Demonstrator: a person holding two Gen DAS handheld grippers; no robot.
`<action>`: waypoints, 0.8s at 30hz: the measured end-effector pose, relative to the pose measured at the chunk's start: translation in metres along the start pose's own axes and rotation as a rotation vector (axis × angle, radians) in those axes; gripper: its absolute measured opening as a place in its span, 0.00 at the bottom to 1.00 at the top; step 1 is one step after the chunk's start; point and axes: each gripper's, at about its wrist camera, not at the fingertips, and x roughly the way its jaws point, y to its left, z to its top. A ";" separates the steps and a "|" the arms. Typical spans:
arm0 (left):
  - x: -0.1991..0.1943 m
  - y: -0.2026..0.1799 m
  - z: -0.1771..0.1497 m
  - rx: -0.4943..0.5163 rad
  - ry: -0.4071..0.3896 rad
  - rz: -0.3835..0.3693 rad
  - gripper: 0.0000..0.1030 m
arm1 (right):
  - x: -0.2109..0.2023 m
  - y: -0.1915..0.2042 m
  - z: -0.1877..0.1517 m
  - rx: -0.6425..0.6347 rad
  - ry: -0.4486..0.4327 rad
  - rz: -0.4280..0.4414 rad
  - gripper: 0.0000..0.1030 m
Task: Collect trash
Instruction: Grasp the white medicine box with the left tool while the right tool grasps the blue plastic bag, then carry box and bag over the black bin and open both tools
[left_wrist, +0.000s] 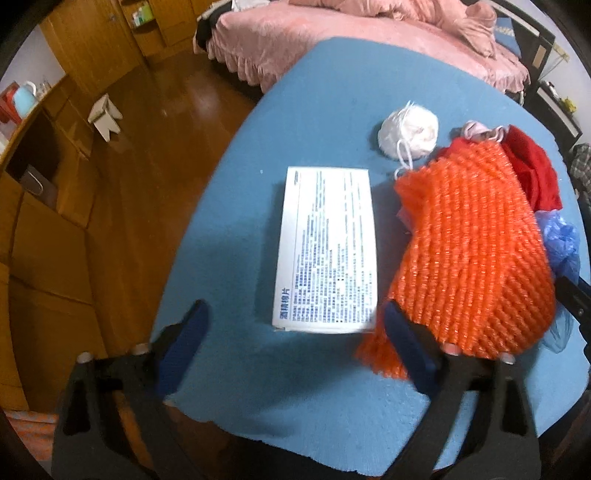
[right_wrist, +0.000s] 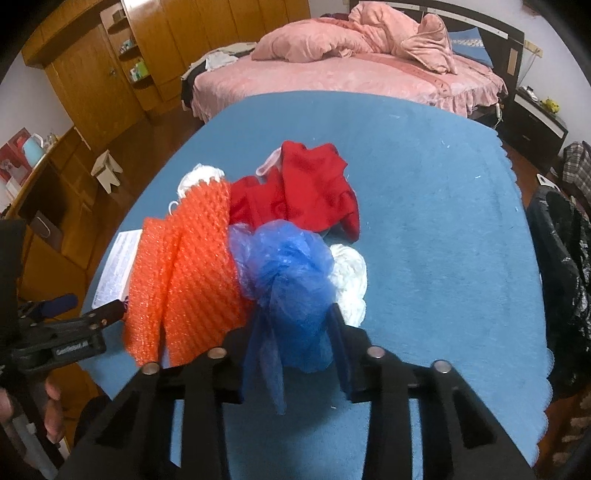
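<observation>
**K:** Right gripper (right_wrist: 295, 325) at bottom centre of right wrist view, fingers part-spread around crumpled blue plastic bag (right_wrist: 284, 284). Bag sits between them, a strip hanging down by left finger. Cannot tell whether pinched or just bracketed.

**M:** Left gripper (left_wrist: 295, 325)?

**K:** Wide apart, bottom of left wrist view, nothing between fingers but blue table cover (left_wrist: 314, 92). White printed box (left_wrist: 327, 251) lying flat just above the gap, mid-frame. Right fingertip (left_wrist: 397, 317) overlapping lower-left edge of orange mesh netting (left_wrist: 472, 251); contact not confirmable.

**M:** Rest of the trash?

**K:** Clustered mid-table. Left wrist view: netting right of box, white crumpled ball (left_wrist: 408, 131) above it at upper centre, red cloth (left_wrist: 532, 170) at right edge. Right wrist view: red cloth spread above blue bag, netting left of bag and touching it, white wad (right_wrist: 349, 280) just right of bag, partly behind right finger.

**M:** Bin?

**K:** Black bin bag (right_wrist: 565, 280) at right edge of right wrist view, beyond table edge. Pink bed (right_wrist: 351, 77) across top, wooden wardrobe (right_wrist: 92, 74) upper left.
</observation>
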 end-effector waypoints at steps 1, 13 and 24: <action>0.002 0.000 0.000 -0.002 0.013 -0.015 0.73 | 0.001 -0.001 0.000 0.000 0.001 -0.001 0.26; -0.016 0.001 -0.004 0.005 -0.029 -0.009 0.53 | -0.010 -0.012 -0.001 0.030 -0.018 0.024 0.17; -0.072 -0.003 -0.008 0.003 -0.114 -0.004 0.53 | -0.053 -0.021 0.007 0.055 -0.093 0.034 0.16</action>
